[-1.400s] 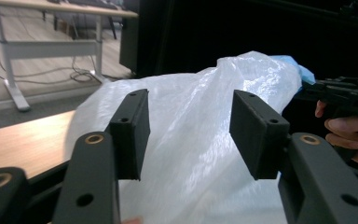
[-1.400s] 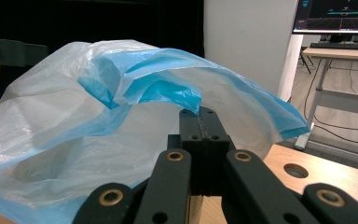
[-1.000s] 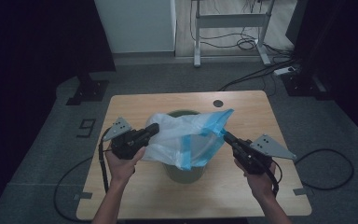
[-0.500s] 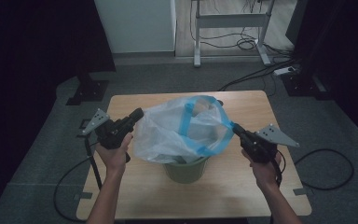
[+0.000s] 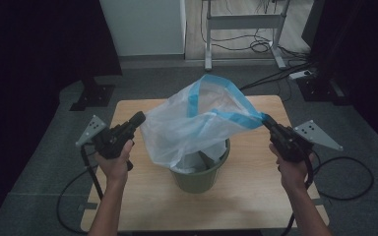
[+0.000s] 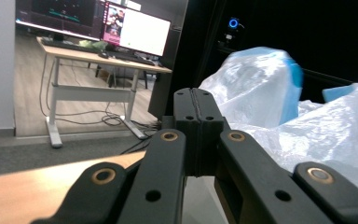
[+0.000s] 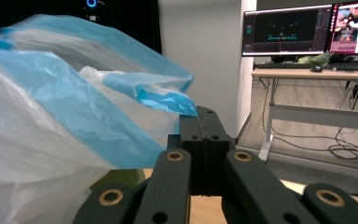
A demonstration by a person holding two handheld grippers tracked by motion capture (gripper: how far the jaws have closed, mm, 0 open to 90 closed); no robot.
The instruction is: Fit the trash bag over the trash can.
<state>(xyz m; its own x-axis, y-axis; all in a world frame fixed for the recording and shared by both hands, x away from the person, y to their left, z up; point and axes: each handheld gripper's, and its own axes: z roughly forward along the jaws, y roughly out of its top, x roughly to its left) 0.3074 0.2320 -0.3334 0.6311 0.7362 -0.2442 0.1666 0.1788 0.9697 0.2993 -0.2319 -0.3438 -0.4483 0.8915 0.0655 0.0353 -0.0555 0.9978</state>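
A clear plastic bag with a blue rim band hangs spread above a green bin on the wooden table. Its lower part dips into the bin. My left gripper is shut on the bag's left edge. My right gripper is shut on the blue band at the bag's right corner. In the left gripper view the jaws are pressed together with the bag billowing just past my left gripper. In the right gripper view my right gripper pinches the blue band.
A sit-stand desk with lit monitors stands beyond the table. Cables trail over the floor around the table. A white cabinet stands at the back, and dark equipment flanks both sides.
Both grippers moved apart and upward, stretching the bag. Its mouth has gone from bunched over the bin to wide and lifted.
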